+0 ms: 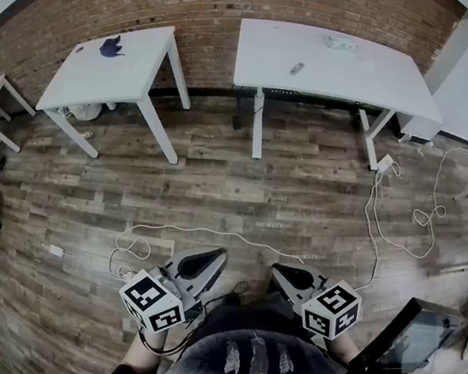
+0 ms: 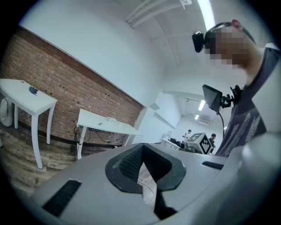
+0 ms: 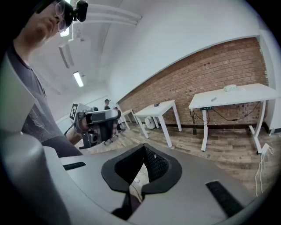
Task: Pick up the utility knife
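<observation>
We see L hand-held gripper (image 1: 211, 261) and R hand-held gripper (image 1: 284, 274) low over wood floor (image 1: 285, 189), both clenched w/ nothing between jaws, utility knife (image 1: 296, 68) a slim grey sliver, detail too small to tell, lying on far white surface (image 1: 387, 82), well apart from both.

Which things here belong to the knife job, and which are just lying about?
Job: left gripper, shut and empty; right gripper, shut and empty; small grey thing on the right table, possibly the knife, too small to tell.
Lying about: white thing on that table; dark thing on the left table; white cable on the floor.
</observation>
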Action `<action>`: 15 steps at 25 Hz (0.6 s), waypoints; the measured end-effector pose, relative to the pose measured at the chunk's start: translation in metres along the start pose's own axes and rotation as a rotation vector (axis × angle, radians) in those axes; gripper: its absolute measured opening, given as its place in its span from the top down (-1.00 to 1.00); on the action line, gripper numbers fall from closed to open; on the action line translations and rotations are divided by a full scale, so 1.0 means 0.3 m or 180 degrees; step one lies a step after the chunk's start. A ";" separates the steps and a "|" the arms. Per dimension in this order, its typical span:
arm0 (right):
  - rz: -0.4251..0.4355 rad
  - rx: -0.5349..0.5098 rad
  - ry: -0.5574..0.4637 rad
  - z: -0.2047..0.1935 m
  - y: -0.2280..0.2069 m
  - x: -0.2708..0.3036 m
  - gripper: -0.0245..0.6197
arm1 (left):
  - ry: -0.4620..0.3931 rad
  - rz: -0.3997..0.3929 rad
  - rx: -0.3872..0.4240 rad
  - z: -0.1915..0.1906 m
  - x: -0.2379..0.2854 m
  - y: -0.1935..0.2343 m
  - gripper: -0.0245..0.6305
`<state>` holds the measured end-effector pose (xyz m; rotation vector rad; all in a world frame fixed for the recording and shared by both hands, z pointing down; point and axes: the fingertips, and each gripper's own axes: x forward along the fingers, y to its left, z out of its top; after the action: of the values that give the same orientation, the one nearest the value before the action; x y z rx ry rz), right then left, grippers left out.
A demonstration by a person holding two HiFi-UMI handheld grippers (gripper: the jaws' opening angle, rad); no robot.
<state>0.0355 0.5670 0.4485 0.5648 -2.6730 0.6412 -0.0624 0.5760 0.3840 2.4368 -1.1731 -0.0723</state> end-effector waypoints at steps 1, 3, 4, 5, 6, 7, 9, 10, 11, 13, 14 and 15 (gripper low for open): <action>0.0001 0.0000 -0.0005 0.016 -0.023 -0.014 0.93 | 0.0015 0.0021 -0.0044 0.003 0.027 0.000 0.93; 0.0023 0.0020 -0.0025 0.046 -0.073 -0.047 0.93 | 0.0048 0.0047 -0.0078 0.015 0.090 -0.008 0.93; 0.0040 0.0050 -0.0039 0.058 -0.105 -0.065 0.93 | 0.0067 0.0051 -0.0053 0.026 0.129 -0.016 0.93; 0.0047 0.0098 -0.0050 0.065 -0.142 -0.084 0.93 | 0.0089 0.0056 -0.0009 0.040 0.173 -0.026 0.93; 0.0034 0.0157 -0.0057 0.069 -0.185 -0.103 0.93 | 0.0112 0.0062 0.0046 0.055 0.219 -0.037 0.93; 0.0007 0.0220 -0.0061 0.069 -0.229 -0.124 0.93 | 0.0137 0.0067 0.0107 0.070 0.266 -0.049 0.93; -0.0034 0.0365 -0.0080 0.064 -0.318 -0.165 0.93 | 0.0188 0.0083 0.0217 0.091 0.352 -0.074 0.93; -0.0028 0.0461 -0.0097 0.061 -0.359 -0.183 0.93 | 0.0223 0.0097 0.0256 0.095 0.390 -0.084 0.93; -0.0002 0.0577 -0.0114 0.058 -0.398 -0.199 0.93 | 0.0266 0.0117 0.0279 0.093 0.425 -0.092 0.93; 0.0077 0.0819 -0.0127 0.052 -0.472 -0.223 0.93 | 0.0357 0.0174 0.0284 0.083 0.488 -0.100 0.93; 0.0116 0.0911 -0.0125 0.051 -0.506 -0.234 0.93 | 0.0392 0.0211 0.0279 0.079 0.517 -0.101 0.93; 0.0148 0.0963 -0.0123 0.052 -0.540 -0.245 0.93 | 0.0416 0.0252 0.0282 0.078 0.543 -0.103 0.93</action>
<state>0.1683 0.4486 0.4635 0.5985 -2.6479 1.0692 0.0591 0.4613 0.3727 2.4266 -1.2362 0.1637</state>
